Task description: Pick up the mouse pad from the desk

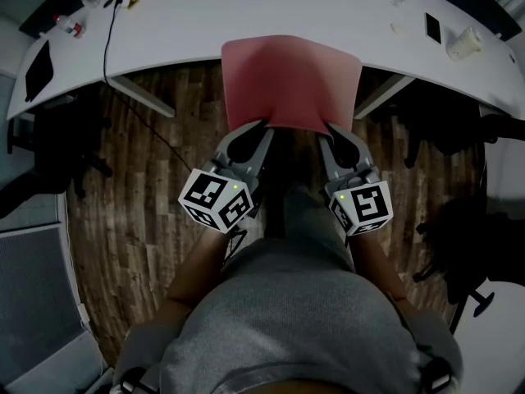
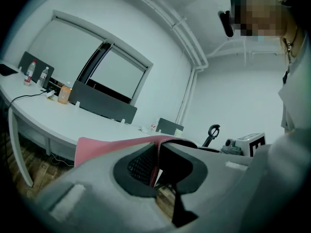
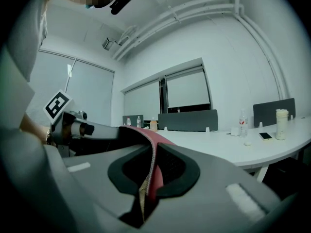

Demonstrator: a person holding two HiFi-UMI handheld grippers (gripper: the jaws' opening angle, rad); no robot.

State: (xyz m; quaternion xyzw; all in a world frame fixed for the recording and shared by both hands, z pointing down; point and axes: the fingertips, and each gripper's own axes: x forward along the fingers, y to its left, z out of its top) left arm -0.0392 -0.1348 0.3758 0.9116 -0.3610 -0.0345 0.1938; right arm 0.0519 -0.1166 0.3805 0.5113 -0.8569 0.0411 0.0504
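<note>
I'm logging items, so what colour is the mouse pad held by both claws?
The mouse pad is a plain pinkish red, clearest in the head view.

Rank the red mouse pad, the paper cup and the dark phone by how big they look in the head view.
1. Mouse pad, by far the largest, though it may be nearer the camera.
2. Paper cup and phone, both far right on the desk, look close in size; no clear order.

Grey left tongs [image 1: 260, 127] and right tongs [image 1: 328, 131], black-and-white marker cubes [image 1: 215, 199]; grey shirt [image 1: 295, 318]
</note>
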